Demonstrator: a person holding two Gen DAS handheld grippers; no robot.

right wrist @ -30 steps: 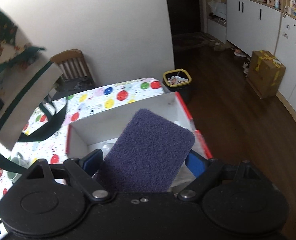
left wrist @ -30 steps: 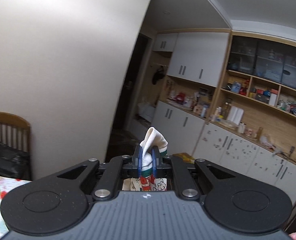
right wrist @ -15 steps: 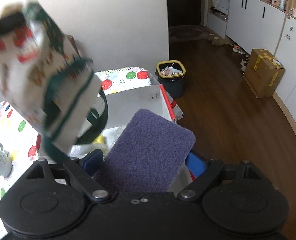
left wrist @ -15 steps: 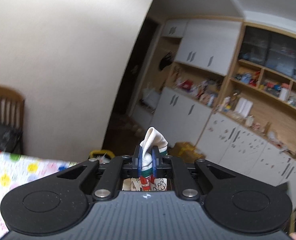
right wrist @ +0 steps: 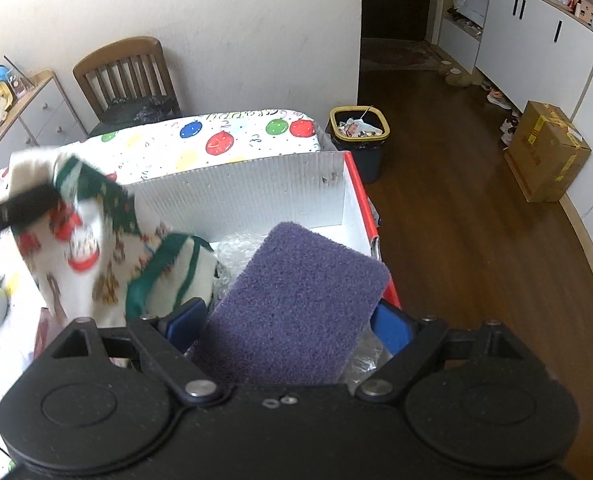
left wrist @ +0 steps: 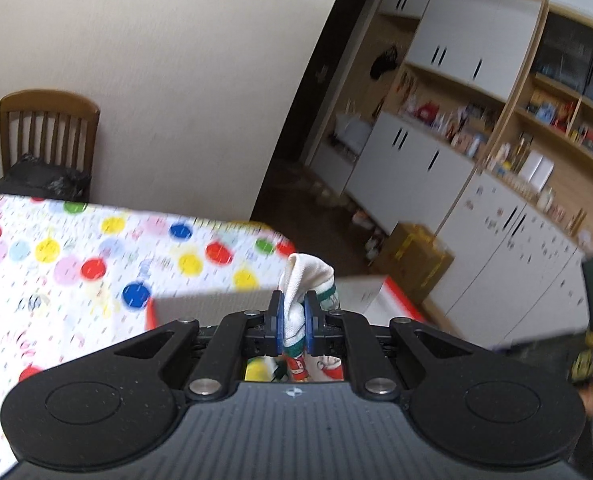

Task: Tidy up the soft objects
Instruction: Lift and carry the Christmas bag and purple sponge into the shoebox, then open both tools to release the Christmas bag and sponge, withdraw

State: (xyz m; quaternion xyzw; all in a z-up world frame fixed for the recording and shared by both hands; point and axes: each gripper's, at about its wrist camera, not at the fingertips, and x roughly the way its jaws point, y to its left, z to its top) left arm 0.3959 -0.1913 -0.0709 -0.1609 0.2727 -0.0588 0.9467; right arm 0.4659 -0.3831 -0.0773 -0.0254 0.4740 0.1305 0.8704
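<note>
Over the red-edged box (right wrist: 352, 200), left claw (left wrist: 294, 322) was clamped on the printed bag (right wrist: 96, 248), right claw (right wrist: 284, 320) on the purple sponge (right wrist: 296, 304), both probably needing release inside.

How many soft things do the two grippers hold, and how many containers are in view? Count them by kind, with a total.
Printed cloth bag, in the left gripper: 1
Purple sponge, in the right gripper: 1
White box on the table: 1
Trash bin on the floor: 1
Cardboard box on the floor: 1
Total: 5
</note>
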